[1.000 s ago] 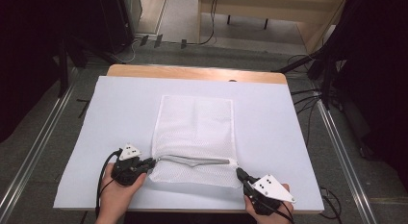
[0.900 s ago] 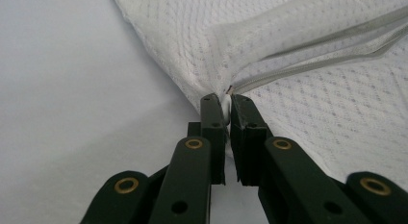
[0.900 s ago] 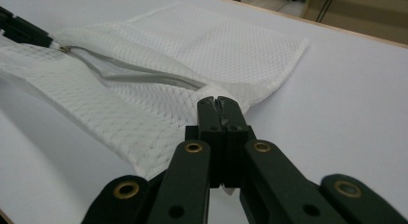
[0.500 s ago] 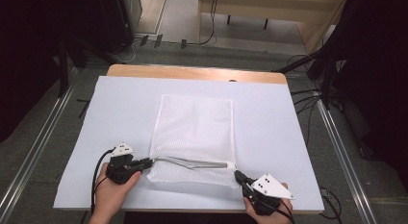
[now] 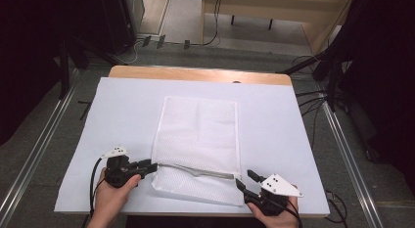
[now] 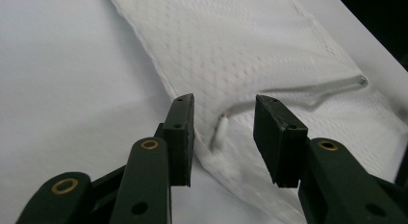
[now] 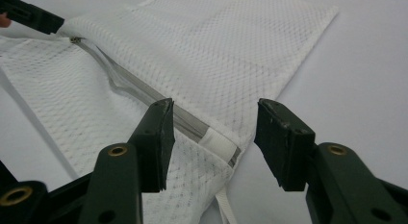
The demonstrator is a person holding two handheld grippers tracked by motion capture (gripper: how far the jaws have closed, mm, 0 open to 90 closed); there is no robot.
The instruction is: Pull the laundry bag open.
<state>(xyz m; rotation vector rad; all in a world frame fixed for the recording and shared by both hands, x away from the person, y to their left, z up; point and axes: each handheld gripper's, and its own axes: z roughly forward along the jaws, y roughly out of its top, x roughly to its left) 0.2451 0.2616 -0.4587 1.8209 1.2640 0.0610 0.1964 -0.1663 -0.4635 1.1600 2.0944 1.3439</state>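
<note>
A white mesh bag lies flat on the white-covered table. A zipper crosses it near its near end. My left gripper sits at the bag's left edge, where the zipper starts. In the left gripper view it is open, its jaws either side of the zipper's end and the bag's hem. My right gripper is at the bag's right near corner. It is open around the zipper's white end tab, touching nothing.
The table's wooden far edge shows beyond the cover. Cables and dark stands lie on the floor at the right. Metal rails run along both sides of the table. The left gripper's tip appears at the zipper's far end.
The left hand has drawn slightly left and back toward the near edge. The right gripper has hardly moved. The bag lies as before.
</note>
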